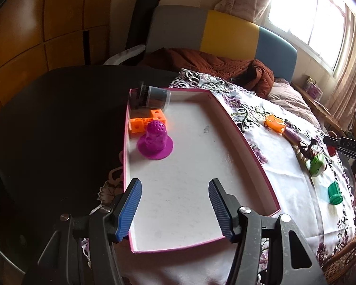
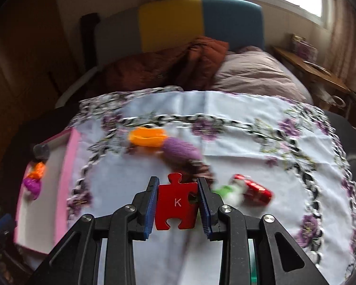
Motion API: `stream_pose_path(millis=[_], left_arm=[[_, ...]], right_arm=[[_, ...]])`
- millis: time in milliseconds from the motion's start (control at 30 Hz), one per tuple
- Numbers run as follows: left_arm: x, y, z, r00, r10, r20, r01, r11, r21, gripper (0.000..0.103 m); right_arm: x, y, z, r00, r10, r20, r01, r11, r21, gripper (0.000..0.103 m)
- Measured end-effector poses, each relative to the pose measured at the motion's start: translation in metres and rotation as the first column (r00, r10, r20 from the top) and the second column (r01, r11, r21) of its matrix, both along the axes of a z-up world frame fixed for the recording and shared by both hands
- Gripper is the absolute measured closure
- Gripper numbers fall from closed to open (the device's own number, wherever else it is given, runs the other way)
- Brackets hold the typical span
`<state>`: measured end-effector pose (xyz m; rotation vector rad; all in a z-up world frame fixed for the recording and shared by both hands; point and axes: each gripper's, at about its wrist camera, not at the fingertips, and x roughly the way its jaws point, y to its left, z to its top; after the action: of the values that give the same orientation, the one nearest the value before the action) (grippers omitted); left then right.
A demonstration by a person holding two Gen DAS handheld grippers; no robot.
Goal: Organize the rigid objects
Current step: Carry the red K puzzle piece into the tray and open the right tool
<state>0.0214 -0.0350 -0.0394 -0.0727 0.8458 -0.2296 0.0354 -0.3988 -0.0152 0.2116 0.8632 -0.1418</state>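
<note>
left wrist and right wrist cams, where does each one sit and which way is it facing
Left wrist: on the left tool, open, looking forward and down into the pink-rimmed tray holding the magenta perforated piece; its own blue fingers show.
Right wrist: on the right tool, shut on the red puzzle piece, facing across the floral cloth toward the bed headboard.
Shared: tray, cloth, headboard, orange piece on the cloth.
</note>
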Motion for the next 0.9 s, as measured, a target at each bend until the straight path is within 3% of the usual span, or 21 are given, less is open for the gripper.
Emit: stream_pose_path(millis=[200, 467, 667, 833, 900], left_arm=[[0.001, 0.013, 0.003, 0.999, 0.033, 0.009, -0.032, 0.999, -0.013, 0.043], [0.004, 0.043, 0.002, 0.993, 0.114, 0.006, -0.114, 0.993, -0.033, 0.043], [0.007, 0.061, -0.003, 0.986, 0.166, -0.003, -0.166, 0.985, -0.037, 0.043], [0.009, 0.072, -0.009, 0.98, 0.197, -0.019, -0.197, 0.98, -0.035, 0.044], [0.009, 0.075, -0.011, 0.979, 0.201, -0.025, -0.202, 0.979, -0.037, 0.044]], right_arm=[[0.024, 0.095, -0.001, 0.979, 0.203, -0.003, -0.202, 0.975, 0.089, 0.071], [0.058, 0.223, -0.017, 0.89, 0.453, -0.04, -0.441, 0.88, 0.175, 0.071], [0.08, 0.284, -0.051, 0.84, 0.525, -0.137, -0.496, 0.845, 0.199, 0.07], [0.092, 0.299, -0.067, 0.839, 0.531, -0.119, -0.479, 0.824, 0.302, 0.063], [0.092, 0.3, -0.066, 0.841, 0.53, -0.112, -0.479, 0.823, 0.305, 0.063]])
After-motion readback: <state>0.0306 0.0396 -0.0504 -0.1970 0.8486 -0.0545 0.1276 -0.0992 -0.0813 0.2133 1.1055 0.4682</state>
